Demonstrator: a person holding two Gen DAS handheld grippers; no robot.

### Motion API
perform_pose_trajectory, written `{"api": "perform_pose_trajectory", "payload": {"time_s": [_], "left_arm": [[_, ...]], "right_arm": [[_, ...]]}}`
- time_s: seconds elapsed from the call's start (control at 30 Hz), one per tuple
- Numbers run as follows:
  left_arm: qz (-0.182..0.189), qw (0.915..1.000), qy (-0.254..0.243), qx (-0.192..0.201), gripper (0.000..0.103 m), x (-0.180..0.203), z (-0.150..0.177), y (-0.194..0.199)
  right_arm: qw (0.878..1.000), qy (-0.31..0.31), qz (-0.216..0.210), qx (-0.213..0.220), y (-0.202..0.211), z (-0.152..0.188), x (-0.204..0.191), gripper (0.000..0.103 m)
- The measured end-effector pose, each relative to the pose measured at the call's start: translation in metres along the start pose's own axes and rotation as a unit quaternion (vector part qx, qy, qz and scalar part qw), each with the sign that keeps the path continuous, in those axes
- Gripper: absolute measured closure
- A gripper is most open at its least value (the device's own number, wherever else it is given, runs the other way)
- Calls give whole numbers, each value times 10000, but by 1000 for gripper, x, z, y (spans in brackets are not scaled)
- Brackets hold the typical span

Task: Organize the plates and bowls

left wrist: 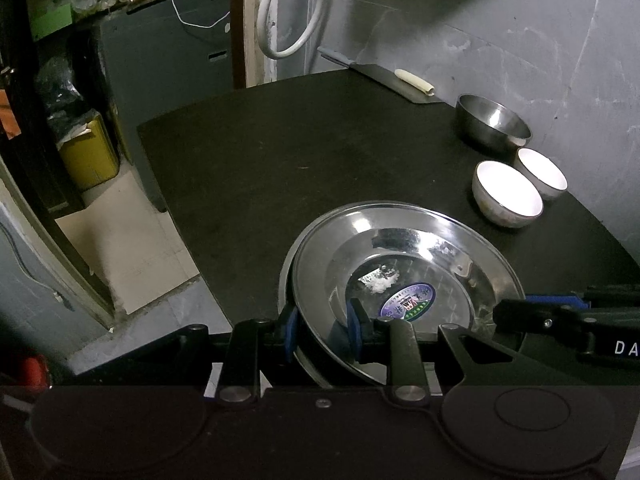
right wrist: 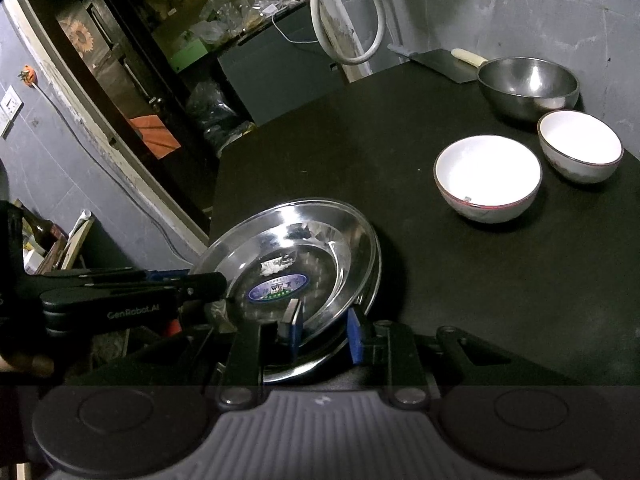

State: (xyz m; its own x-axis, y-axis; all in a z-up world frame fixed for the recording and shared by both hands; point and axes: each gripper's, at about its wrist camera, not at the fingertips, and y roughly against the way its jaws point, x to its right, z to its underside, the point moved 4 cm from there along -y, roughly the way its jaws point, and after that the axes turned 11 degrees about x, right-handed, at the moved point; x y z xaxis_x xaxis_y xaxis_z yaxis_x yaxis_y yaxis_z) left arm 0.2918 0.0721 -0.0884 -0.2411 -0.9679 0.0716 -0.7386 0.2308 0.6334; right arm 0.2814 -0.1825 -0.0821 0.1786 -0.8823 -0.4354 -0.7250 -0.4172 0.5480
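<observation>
Two grippers hold the steel plates [left wrist: 404,280] from opposite sides: the left gripper [left wrist: 322,330] is clamped over the near-left rim, the right gripper [right wrist: 326,334] over the near-right rim. There seem to be two plates, nested, lying at the table's [left wrist: 280,152] near edge. The two white bowls [right wrist: 488,178] and the steel bowl [right wrist: 528,86] stand well apart, beyond the plates on the right gripper's side, so the right hand is nearer them.

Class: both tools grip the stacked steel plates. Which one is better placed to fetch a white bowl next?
Right tool, probably: the white ceramic bowls sit on its side of the shiny steel plates; the left tool clamps the far rim.
</observation>
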Motion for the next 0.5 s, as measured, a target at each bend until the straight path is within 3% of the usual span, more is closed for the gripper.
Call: {"api": "perform_pose_trajectory", "payload": {"time_s": [0.5], "left_arm": [[-52,10000,-70,-4,74,2,0,-1]], "right_arm": [[10000,36,-19,-18,-1,1,-1,74]]}}
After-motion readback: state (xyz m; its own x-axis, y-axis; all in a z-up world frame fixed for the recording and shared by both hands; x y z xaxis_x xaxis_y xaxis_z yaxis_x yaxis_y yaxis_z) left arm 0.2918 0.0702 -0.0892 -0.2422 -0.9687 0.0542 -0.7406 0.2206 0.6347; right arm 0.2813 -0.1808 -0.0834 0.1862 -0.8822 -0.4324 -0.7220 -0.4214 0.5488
